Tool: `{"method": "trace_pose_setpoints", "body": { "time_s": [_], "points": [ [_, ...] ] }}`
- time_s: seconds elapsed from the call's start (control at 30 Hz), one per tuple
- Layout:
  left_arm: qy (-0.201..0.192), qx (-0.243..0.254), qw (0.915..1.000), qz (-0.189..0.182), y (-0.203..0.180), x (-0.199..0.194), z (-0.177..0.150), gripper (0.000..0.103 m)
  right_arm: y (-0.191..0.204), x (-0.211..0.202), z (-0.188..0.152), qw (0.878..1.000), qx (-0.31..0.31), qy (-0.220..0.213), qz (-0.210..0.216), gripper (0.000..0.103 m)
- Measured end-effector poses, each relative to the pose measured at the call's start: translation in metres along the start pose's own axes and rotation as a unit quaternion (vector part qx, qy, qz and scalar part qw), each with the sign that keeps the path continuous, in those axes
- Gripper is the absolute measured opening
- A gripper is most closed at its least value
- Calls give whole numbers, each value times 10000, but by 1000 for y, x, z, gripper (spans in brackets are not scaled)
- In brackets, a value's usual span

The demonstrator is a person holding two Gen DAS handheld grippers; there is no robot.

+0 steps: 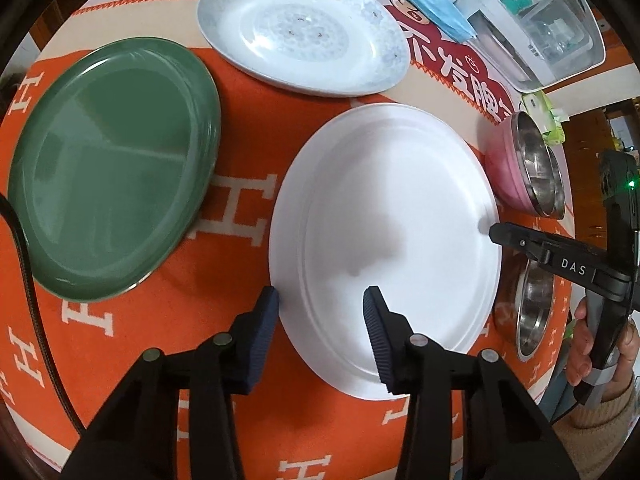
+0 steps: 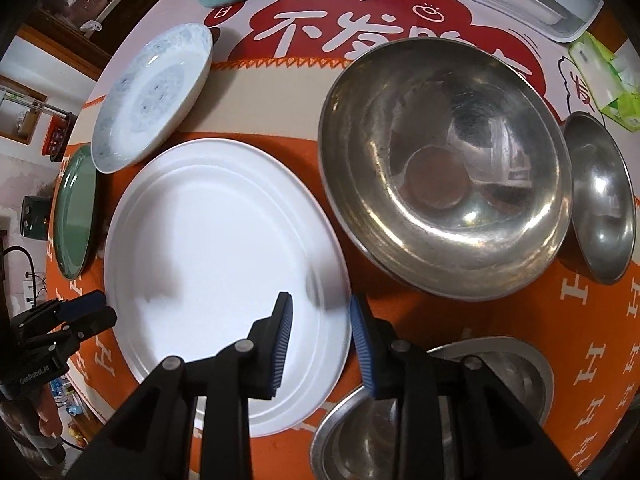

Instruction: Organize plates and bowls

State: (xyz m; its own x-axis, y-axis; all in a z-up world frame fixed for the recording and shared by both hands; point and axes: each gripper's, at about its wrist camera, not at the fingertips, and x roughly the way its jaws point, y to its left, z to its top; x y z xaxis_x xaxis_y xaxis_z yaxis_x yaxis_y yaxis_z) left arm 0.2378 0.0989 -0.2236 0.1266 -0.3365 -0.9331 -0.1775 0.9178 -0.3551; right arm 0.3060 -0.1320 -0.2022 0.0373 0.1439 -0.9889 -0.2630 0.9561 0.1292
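Both hand-held grippers, left [image 1: 320, 300] and right [image 2: 320, 308], are spread astride the white plate's [image 1: 384, 216] rim at 9 and 3 o'clock; pinch evenly, lift level.

The left gripper [image 1: 320, 312] was spread wide, its two blue-padded fingers [image 1: 264, 320] well apart and gripping nothing. The right gripper [image 2: 320, 320] was also parted, though less widely, its ribbed blue pads [image 2: 282, 332] facing each other across a gap. In the left wrist view, a bare hand [image 1: 588, 344] gripped the right gripper's handle.
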Motion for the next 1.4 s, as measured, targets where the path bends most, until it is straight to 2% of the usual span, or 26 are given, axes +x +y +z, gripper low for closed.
{"method": "trace_pose_setpoints", "body": {
  "time_s": [0.13, 0.3, 0.33, 0.37, 0.43, 0.47, 0.53, 0.9, 1.13, 1.4],
  "points": [
    [39, -53, 9999, 124, 6, 3, 5, 42, -3, 1, 1, 10000, 62, 39, 21, 26],
    [174, -88, 9997, 111, 14, 12, 5, 40, -2, 1, 1, 10000, 68, 40, 10, 26],
    [232, -105, 9997, 52, 15, 14, 5, 37, -2, 1, 0, 10000, 71, 42, 7, 26],
    [265, -117, 9996, 14, 16, 16, 5, 29, -1, 1, 1, 10000, 75, 41, 8, 26],
    [269, -127, 9996, -30, 17, 17, 5, 22, 0, 2, 1, 10000, 78, 27, 5, 25],
    [260, -123, 9996, 3, 17, 17, 5, 20, 1, 2, 1, 10000, 62, 16, -24, 21],
    [234, -124, 9996, -10, 17, 16, 4, 19, 2, 2, -1, 9999, 36, 1, -150, 14],
    [8, -40, 9999, 106, 17, -16, -3, 18, 0, -12, -20, 9996, 223, -147, 54, 13],
    [-37, 65, 9999, 135, 20, -45, -23, 18, 8, -42, -54, 9989, 368, -249, 157, 12],
    [-25, 584, 9979, 287, 17, -80, -77, 18, 32, -69, -133, 9983, 467, -282, 191, 12]
  ]
}}
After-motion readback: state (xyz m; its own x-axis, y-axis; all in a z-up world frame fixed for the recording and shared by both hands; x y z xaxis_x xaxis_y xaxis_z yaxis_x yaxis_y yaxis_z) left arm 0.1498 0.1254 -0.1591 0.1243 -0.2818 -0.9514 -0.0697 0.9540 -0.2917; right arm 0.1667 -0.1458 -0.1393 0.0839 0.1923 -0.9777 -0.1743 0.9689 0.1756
